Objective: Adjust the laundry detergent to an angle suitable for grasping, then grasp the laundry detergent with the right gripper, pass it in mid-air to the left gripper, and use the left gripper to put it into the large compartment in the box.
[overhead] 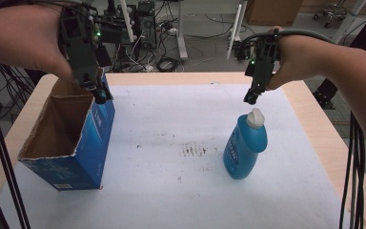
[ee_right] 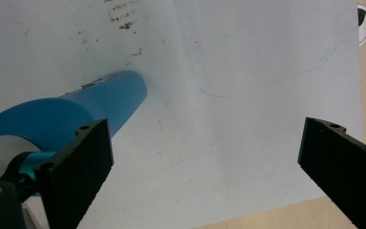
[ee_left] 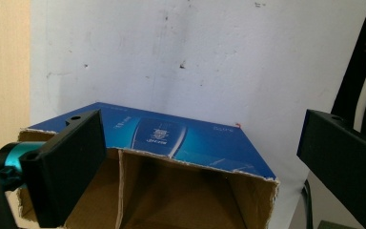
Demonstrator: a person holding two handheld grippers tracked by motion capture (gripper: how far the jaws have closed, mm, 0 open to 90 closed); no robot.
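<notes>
Left tongs: spread wide, empty, poised over far rim of open box. Right tongs: spread wide, empty, just above white cap of upright blue bottle. Box at left, bottle at right of centre, well apart on white sheet covering surface.

box: cardboard, glossy blue print outside, raw matt brown inside, torn ragged rim
bottle: smooth blue plastic, slight sheen
cap: white plastic, smooth
sheet: white paper, matt, speckled with dark stains
desk: pale wood, smooth
fingers: matt black plastic
</notes>
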